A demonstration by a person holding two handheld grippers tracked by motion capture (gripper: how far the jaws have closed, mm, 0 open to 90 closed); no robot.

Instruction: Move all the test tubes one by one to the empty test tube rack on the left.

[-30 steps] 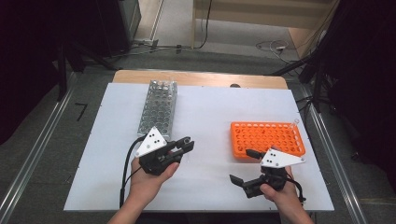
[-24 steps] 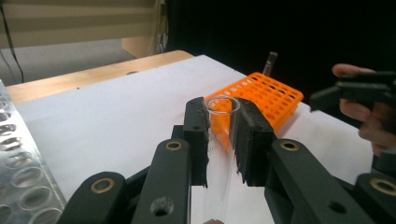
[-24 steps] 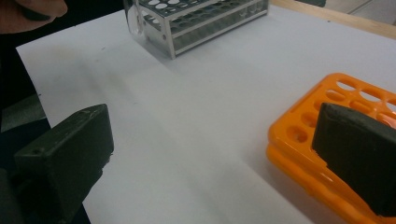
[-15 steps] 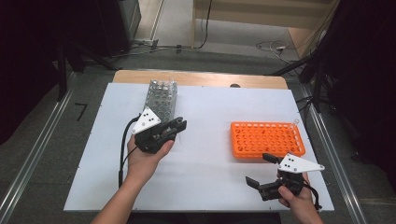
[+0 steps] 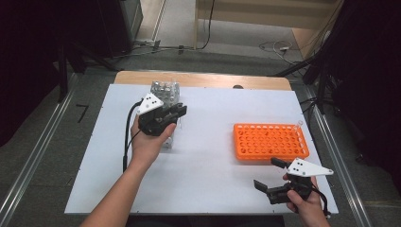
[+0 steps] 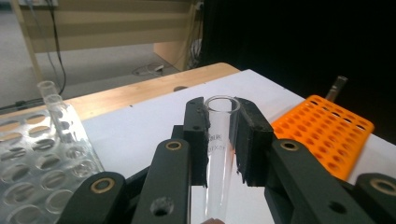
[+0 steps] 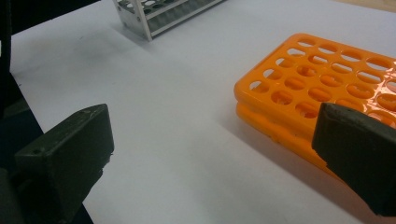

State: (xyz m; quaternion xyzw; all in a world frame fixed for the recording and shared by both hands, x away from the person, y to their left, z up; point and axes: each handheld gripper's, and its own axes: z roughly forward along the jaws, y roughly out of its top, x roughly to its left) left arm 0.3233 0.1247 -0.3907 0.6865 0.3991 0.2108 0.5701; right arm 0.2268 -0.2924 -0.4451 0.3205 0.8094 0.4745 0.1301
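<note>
left gripper (image 6: 218, 140) clamps one glass tube (image 6: 218, 154); right gripper (image 7: 210, 154) agape, empty; two racks.

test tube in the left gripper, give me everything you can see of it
The clear glass-looking test tube is a slim, round-bottomed cylinder with an open, slightly flared rim. It looks empty, and faint writing marks its wall. It stands roughly upright between the black jaws of the left gripper, whose pads press on both sides just below the rim; the rim sticks out above them. It is off the white table, beside the clear plastic tube rack.
</note>
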